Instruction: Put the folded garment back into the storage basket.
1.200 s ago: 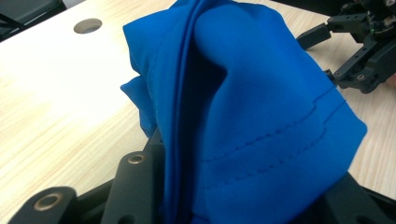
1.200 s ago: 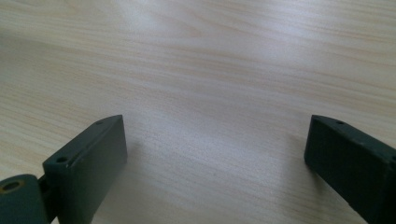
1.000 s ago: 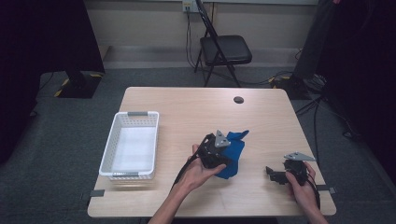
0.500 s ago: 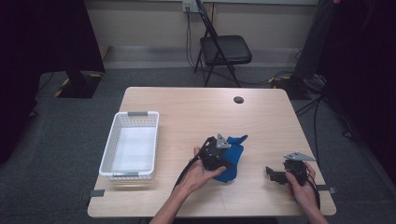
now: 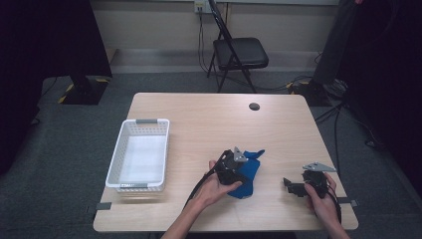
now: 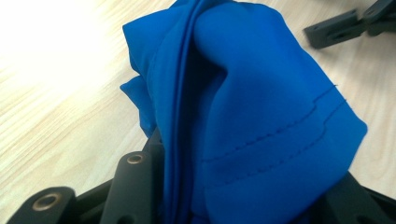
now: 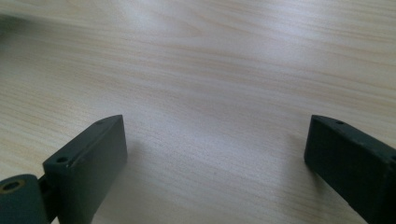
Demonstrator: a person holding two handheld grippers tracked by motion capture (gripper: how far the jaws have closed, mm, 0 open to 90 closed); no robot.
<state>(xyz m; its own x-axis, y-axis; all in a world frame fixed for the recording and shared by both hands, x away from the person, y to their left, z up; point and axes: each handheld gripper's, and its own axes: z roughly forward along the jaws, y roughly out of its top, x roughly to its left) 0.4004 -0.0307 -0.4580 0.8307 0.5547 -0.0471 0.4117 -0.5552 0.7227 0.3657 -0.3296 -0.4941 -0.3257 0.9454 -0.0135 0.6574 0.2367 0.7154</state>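
I am holding the bunched blue cloth (image 6: 261, 116) clamped in my left gripper (image 5: 238, 167) at the table's (image 5: 199, 119) near-middle, the white basket (image 5: 140, 128) lying leftward, my right gripper (image 5: 291, 185) resting open.

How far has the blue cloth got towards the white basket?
Done: the left gripper is clamped on the bunched blue fabric cloth. In hand: cloth low over the wooden table. Left: carrying it to the empty white plastic basket. The right gripper rests open.

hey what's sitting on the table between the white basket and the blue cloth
Nothing: in the high view, bare wood lies between the white basket and the blue cloth.
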